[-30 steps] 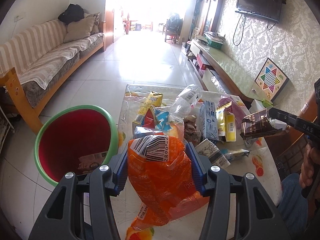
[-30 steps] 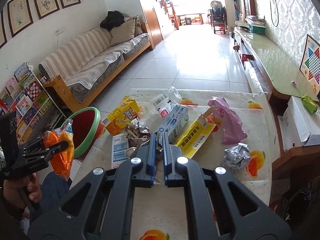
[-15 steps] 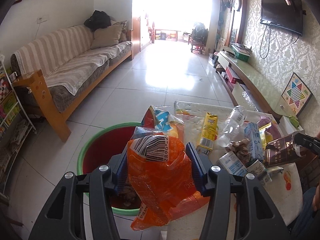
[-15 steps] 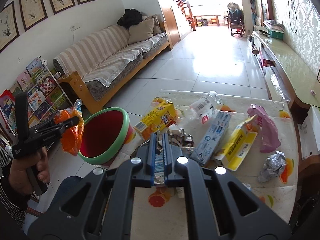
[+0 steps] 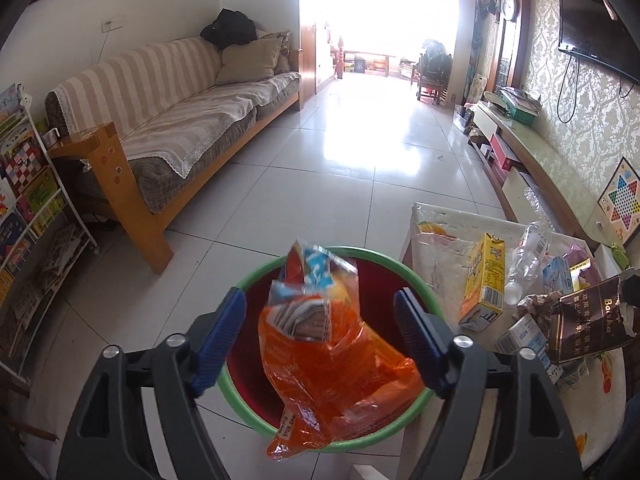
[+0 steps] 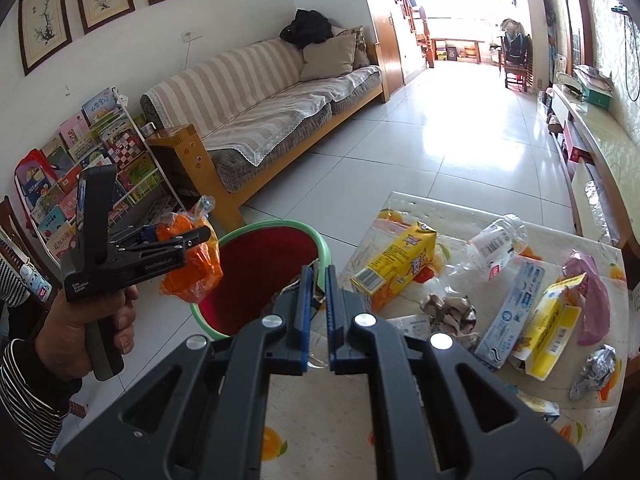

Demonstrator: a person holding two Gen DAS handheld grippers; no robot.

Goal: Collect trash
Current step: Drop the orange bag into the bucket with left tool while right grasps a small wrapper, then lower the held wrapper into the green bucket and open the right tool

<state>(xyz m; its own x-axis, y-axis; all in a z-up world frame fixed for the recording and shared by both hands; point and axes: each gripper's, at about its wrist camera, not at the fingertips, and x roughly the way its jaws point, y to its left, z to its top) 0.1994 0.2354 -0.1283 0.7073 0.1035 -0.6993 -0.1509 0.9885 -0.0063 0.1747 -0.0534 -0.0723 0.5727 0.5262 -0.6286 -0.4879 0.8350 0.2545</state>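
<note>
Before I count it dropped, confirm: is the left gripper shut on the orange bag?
No. The left gripper is open, its pads clear of the orange bag above the bin.

Litter-strewn table (image 6: pixel 328 436); floor-standing bin (image 6: pixel 256 256)

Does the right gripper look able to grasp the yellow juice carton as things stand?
Probably not yet: the right gripper is shut on a brown carton, though the yellow juice carton lies uncovered.

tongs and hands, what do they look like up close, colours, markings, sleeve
Both tongs are black plastic with ribbed blue pads on the fingers and round silver bolt heads on the arms. In the right wrist view the left tongs have a pistol-style black handle with small white lettering on the side. The left hand gripping it is bare, with a black-and-white striped sleeve at the wrist.
</note>
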